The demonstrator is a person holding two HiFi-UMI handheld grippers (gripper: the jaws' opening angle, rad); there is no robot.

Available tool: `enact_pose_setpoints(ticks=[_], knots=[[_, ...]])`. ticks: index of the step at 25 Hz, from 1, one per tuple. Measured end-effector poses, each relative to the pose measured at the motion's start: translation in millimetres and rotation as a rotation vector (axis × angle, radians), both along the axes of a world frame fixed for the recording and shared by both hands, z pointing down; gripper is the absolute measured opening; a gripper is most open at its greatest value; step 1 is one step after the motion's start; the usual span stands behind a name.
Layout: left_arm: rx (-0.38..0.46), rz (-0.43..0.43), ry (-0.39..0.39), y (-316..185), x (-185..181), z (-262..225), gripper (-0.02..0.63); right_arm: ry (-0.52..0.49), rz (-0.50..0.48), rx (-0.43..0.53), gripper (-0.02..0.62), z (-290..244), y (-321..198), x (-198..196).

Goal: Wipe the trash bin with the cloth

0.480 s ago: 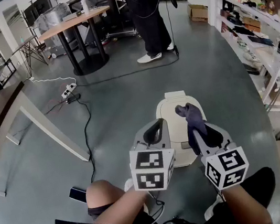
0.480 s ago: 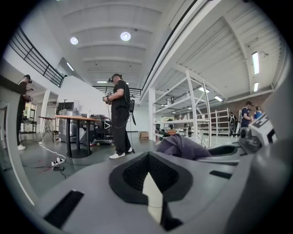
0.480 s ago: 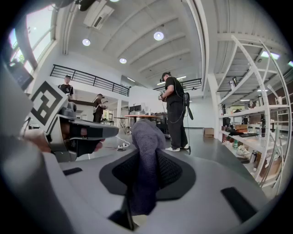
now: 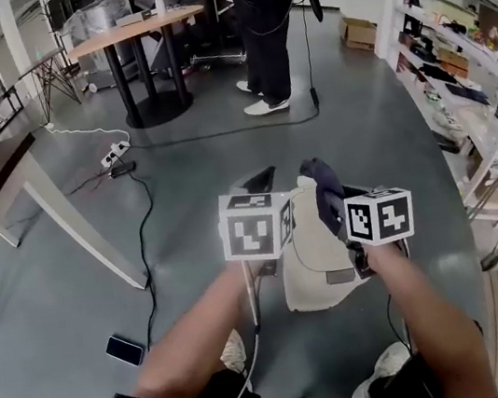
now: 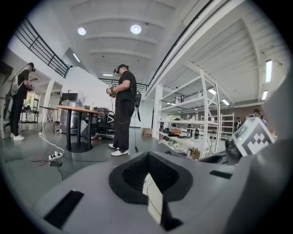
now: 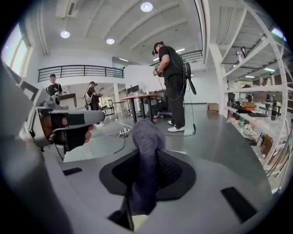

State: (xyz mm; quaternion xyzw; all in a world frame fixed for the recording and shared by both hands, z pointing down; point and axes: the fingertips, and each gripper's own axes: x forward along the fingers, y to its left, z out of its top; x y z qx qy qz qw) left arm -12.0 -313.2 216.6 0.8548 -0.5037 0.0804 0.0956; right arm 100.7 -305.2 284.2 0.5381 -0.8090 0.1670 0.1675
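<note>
1. The left gripper (image 4: 260,182) points to 12 o'clock. Its jaws are pressed together with nothing in them.
2. The right gripper (image 4: 329,203) is at its 3 o'clock. Its jaws squeeze a dark cloth (image 4: 319,177).
3. The left arm (image 4: 196,334) and right arm (image 4: 428,305) reach in from 6 o'clock.

Bright overhead ceiling lights (image 5: 135,29), strong fisheye edge distortion, soft shadows

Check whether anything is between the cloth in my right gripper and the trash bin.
Nothing visible does. The right gripper holds the cloth over the trash bin, with only air between. The left gripper sits beside it, toward the bin's left edge, not in the path.
</note>
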Motion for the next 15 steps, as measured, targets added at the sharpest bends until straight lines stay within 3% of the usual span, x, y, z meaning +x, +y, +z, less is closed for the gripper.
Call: enact_pose_setpoints(ticks=[9, 15], knots=[[-0.078, 0.009, 0.012, -37, -14, 24, -0.002, 0.039, -0.015, -0.204, 0.091, 63, -83, -13], [-0.067, -0.008, 0.024, -53, -20, 30, -0.003, 0.078, -0.025, -0.294, 0.091, 91, -114, -23]])
